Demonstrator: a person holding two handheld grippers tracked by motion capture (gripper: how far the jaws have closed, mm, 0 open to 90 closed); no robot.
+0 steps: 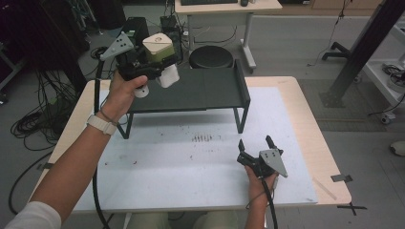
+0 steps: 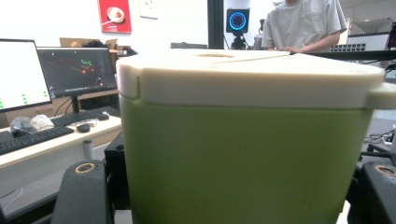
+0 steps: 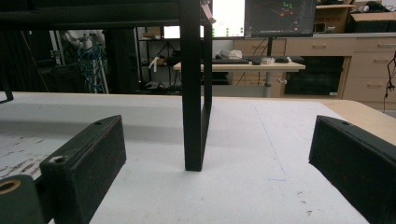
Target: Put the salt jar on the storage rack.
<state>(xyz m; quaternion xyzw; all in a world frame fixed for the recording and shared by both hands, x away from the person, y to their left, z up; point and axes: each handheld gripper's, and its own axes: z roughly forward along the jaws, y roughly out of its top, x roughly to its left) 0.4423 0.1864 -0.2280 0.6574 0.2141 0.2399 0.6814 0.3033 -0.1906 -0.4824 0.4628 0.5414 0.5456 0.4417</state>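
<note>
We hold the green container (image 1: pixel 159 51) in the left gripper (image 1: pixel 157 64), whose jaws are clamped on its green body just below the cream lid (image 2: pixel 243 77). The container sits upright between the jaws, raised above the left end of the black shelf (image 1: pixel 191 90), which lies directly beneath and ahead of that gripper. In the left gripper view the green wall stands right in front of the camera, with a black jaw at either side of it.

The step in hand, as we judge it, is setting the container down on the shelf. To do it well:

1. Keep the lid level (a tilt could shift whatever is inside).
2. Lower the container straight down until its base meets the shelf top, clear of the raised edge.
3. Release only once the base rests flat.

The right gripper (image 1: pixel 258 149) lies low on the white table (image 1: pixel 167 167), well to the right of the left one, jaws spread wide and holding nothing. One shelf leg (image 3: pixel 192 116) stands ahead of it, between its jaws in its own view.
</note>
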